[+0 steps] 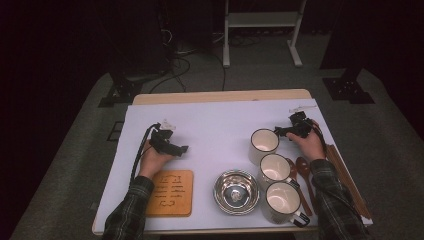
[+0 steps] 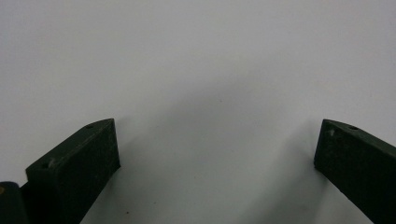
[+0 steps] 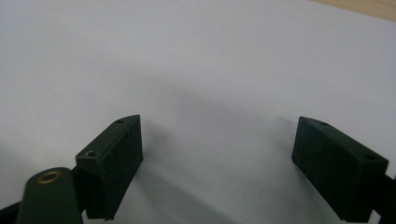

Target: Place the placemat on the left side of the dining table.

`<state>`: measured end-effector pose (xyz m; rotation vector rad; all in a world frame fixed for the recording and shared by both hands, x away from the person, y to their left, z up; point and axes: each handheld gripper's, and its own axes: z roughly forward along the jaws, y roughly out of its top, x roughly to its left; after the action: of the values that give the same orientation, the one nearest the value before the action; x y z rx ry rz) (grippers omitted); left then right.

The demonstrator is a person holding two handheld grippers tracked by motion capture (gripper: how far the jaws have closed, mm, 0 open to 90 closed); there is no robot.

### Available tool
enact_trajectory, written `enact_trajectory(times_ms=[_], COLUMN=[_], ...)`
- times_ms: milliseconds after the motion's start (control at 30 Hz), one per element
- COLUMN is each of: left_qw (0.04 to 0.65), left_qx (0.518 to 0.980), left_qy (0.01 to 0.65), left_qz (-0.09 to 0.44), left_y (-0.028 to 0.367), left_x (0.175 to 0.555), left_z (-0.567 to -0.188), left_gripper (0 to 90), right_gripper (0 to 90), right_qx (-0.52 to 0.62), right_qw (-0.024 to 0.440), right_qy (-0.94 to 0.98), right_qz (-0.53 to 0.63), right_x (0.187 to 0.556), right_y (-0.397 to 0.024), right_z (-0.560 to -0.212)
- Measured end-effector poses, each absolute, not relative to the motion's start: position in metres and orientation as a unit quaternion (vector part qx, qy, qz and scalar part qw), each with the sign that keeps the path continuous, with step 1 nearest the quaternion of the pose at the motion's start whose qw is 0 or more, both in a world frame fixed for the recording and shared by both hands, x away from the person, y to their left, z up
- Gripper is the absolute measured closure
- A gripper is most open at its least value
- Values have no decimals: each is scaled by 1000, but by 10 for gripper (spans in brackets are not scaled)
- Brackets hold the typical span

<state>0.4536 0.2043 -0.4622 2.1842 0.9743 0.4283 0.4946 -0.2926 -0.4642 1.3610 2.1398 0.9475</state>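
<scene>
My left gripper (image 1: 170, 144) rests low over the white sheet (image 1: 215, 125) at the left, above a wooden board (image 1: 170, 192). In the left gripper view its jaws (image 2: 218, 128) stand wide open over bare white sheet. My right gripper (image 1: 292, 130) sits at the right, just beside the farthest of three white mugs (image 1: 264, 145). It is open too, with nothing but the sheet between its fingertips (image 3: 218, 122). The other two mugs (image 1: 275, 167) (image 1: 282, 200) stand in a row toward the front edge. A steel bowl (image 1: 236, 191) sits left of them.
Two wooden spoons (image 1: 301, 175) lie right of the mugs, and long wooden sticks (image 1: 347, 180) run along the table's right edge. Beyond the table are a white frame (image 1: 260, 30) and black stands on grey carpet.
</scene>
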Motion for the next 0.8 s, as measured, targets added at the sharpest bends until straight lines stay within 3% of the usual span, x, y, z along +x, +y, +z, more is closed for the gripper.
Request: enact_trajectory(times_ms=[800], left_qw=[369], left_qx=[835], left_qy=[375], left_qz=[161], left_y=[207], left_x=[451], left_z=[-446], left_gripper=[19], right_gripper=[173], right_qx=[495], right_qw=[216], right_qy=[768], right_qz=[343], right_x=[485], right_y=[-299], right_z=[-465])
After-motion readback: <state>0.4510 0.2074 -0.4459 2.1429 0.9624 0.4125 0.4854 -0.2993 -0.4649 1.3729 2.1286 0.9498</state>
